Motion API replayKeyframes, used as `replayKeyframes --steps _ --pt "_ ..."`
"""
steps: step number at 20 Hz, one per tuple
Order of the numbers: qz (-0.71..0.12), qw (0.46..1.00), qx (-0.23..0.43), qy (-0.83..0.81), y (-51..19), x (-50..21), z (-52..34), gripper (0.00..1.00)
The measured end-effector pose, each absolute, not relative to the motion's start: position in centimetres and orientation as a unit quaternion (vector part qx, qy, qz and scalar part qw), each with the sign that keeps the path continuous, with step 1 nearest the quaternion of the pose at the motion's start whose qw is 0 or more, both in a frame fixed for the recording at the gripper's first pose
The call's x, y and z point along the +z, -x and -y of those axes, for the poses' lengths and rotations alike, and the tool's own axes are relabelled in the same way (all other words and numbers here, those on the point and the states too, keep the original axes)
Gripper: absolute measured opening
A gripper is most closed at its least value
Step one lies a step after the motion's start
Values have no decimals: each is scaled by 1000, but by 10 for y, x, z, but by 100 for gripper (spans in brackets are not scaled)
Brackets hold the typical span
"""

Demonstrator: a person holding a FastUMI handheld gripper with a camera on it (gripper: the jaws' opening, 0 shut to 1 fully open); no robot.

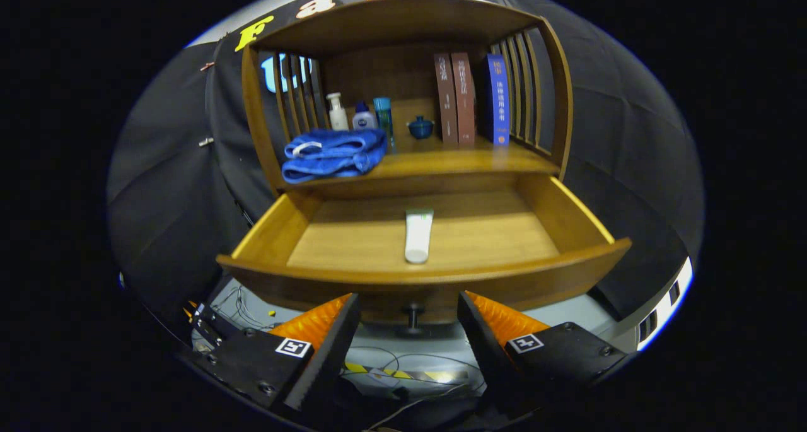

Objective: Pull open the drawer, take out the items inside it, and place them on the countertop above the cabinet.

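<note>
A wooden cabinet [410, 91] stands against the booth's dark cloth wall with its drawer [422, 274] pulled well out toward the hand-held gripper [408, 321], whose two fingers are spread wide apart and grip nothing. The drawer's small round knob [413, 310] sits in the gap between the fingertips, touching neither of them as far as can be seen. Inside the drawer, lying flat on the pale wood floor just beyond the front wall and roughly in the middle, is a single white tube [418, 235], its cap end pointing toward the fingers and its green-marked end pointing toward the back. Above the drawer, the countertop [454, 159] carries a folded blue towel [334, 154] at its left front, overhanging the edge slightly. Behind the towel stand a white pump bottle [337, 111], a small white bottle with a blue cap [363, 116] and a tall teal bottle [383, 116], close together in a row. A small dark blue lidded pot [420, 127] sits near the middle, and to its right three books stand upright: two brown books [455, 98] side by side and a blue book [497, 99] beside the slatted side panel. Below the fingers, loose cables [378, 362] and a strip of yellow-and-black tape [403, 374] lie on the floor.
</note>
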State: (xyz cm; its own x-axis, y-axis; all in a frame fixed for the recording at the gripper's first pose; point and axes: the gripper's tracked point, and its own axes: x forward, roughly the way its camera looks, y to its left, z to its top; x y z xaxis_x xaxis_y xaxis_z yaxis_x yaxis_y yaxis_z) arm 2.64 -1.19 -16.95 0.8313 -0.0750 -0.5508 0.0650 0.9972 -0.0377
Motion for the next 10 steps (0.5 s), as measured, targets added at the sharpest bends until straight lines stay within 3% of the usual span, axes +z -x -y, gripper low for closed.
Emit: replayKeyframes --steps 4,10 --pt "-305 952 -34 6 -90 -154 17 97" --pt "-417 908 -50 -6 -159 -211 29 98"
